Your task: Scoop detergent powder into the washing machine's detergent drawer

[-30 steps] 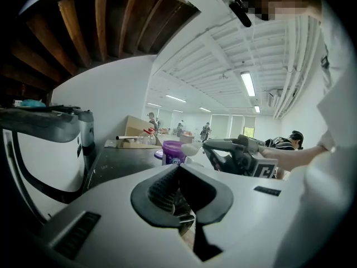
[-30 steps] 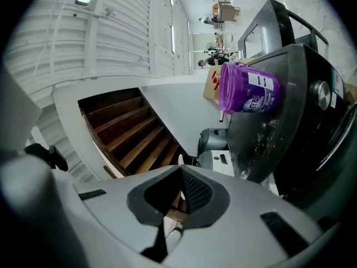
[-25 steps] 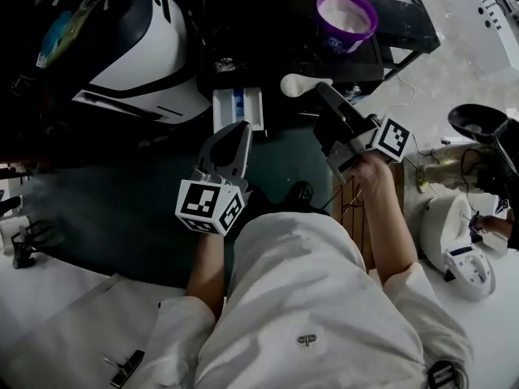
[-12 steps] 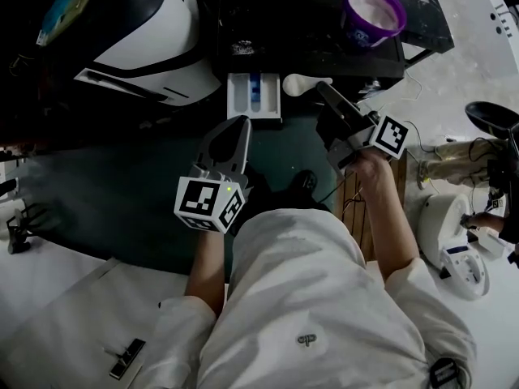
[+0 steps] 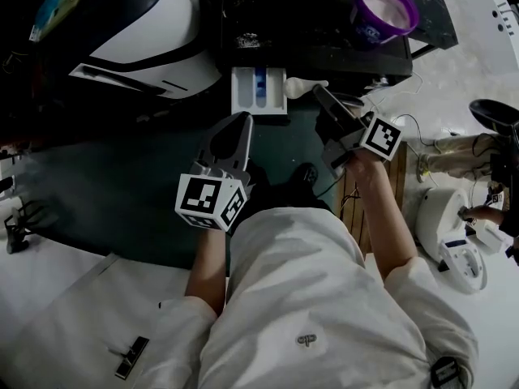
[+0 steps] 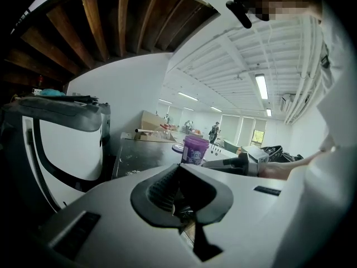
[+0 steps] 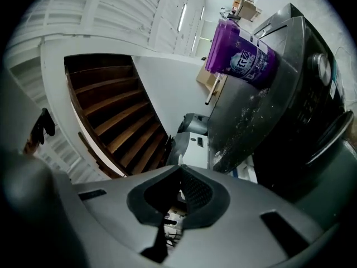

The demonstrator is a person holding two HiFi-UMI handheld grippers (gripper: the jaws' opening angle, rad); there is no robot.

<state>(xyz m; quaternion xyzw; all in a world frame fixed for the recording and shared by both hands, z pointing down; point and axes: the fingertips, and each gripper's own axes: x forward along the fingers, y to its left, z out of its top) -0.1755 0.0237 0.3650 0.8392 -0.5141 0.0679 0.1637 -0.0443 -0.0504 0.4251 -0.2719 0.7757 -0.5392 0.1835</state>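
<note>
The white detergent drawer point(image 5: 258, 90), with a blue compartment, stands pulled out of the dark washing machine point(image 5: 308, 31). Just right of the drawer is a white scoop point(image 5: 295, 87); my right gripper point(image 5: 318, 90) is shut on its handle, and the bowl points toward the drawer. A purple detergent tub point(image 5: 384, 10), open and full of white powder, stands on the machine's top at the far right, also in the left gripper view point(image 6: 195, 149) and the right gripper view point(image 7: 240, 57). My left gripper point(image 5: 241, 120) hangs shut and empty below the drawer, with nothing between its jaws point(image 6: 179, 166).
A white and black appliance point(image 5: 138, 31) stands left of the drawer. To the right on the pale floor are a wooden slatted piece point(image 5: 354, 205), cables, a small white device point(image 5: 450, 233) and another person's hand point(image 5: 485, 215). The floor in front of the machine is dark.
The right gripper has carried the scoop leftward, from below the tub to just beside the drawer. The left gripper has stayed shut in about the same place.
</note>
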